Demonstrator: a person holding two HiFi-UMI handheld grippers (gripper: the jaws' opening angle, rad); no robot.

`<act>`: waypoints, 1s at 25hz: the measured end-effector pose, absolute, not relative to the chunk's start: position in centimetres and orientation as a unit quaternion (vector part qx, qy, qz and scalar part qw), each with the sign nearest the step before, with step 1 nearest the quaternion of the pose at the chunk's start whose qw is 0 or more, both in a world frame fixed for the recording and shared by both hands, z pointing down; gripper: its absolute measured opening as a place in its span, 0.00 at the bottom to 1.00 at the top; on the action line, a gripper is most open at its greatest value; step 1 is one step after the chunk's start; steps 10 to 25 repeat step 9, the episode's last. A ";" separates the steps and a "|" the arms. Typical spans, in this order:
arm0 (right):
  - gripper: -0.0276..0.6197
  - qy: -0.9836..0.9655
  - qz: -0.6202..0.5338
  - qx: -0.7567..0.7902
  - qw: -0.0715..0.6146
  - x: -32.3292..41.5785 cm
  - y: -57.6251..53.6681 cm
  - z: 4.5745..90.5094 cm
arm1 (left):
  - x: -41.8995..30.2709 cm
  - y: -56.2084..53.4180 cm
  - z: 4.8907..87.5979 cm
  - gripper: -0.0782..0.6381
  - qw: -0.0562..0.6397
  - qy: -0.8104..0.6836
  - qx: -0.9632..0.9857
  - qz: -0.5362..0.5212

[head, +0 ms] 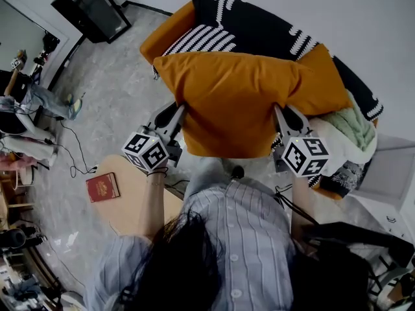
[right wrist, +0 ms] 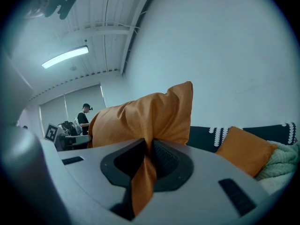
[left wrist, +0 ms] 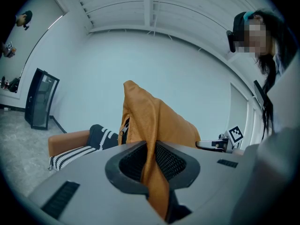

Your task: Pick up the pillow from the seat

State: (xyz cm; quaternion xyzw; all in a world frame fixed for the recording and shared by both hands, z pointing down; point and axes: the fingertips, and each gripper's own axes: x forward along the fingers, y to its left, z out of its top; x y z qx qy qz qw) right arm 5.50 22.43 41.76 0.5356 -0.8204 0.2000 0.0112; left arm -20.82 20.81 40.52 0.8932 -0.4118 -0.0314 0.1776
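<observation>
Pinching the orange fabric pillow [head: 233,102], seemingly light and squashy, by its two near corners, with left claw [head: 179,111] and right claw [head: 279,111] both clamped on bunched cloth.

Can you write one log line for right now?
left gripper: shut on pillow | right gripper: shut on pillow | pillow: held up over armchair

A large orange pillow [head: 233,102], smooth like leather, with a zip on one side, is held up over the orange seat [head: 167,34]. It is spread wide, its cover pinched at one side in the left tool [head: 179,113] and at the other in the right tool [head: 280,112].
</observation>
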 end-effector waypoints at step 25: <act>0.13 -0.822 0.197 0.534 0.015 5.9 23.1 42.2 | -20.5 21.7 41.3 0.20 0.180 -0.416 0.891 -0.033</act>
